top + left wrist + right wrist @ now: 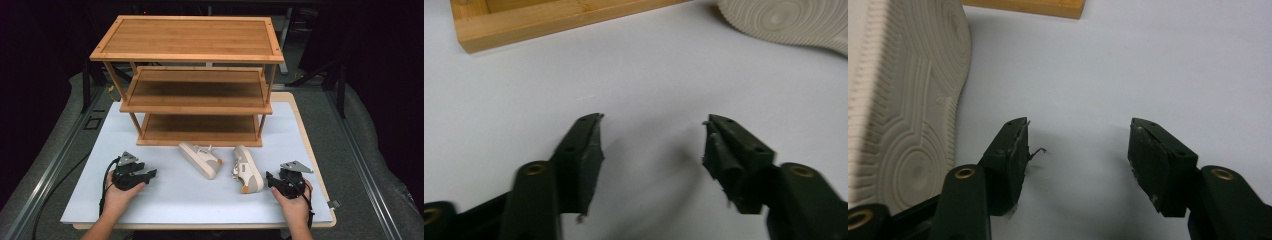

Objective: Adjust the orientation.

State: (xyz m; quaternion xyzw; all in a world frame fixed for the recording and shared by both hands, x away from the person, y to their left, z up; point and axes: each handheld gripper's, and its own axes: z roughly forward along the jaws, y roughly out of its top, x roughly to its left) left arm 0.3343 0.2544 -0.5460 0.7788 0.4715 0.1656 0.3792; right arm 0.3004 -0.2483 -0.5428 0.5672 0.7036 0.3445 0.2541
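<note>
Two cream-white sneakers lie on their sides on the white tabletop, in front of a three-tier bamboo rack. The left sneaker points toward the rack; its ribbed sole appears at the top right of the left gripper view. The right sneaker lies beside it, and its sole takes up the left side of the right gripper view. My left gripper rests open on the table, left of the shoes. My right gripper is open too, just right of the right sneaker.
The rack's bottom tier edge lies ahead of the left gripper, and its corner ahead of the right gripper. Dark floor and metal rails flank the table. Cables trail from both grippers.
</note>
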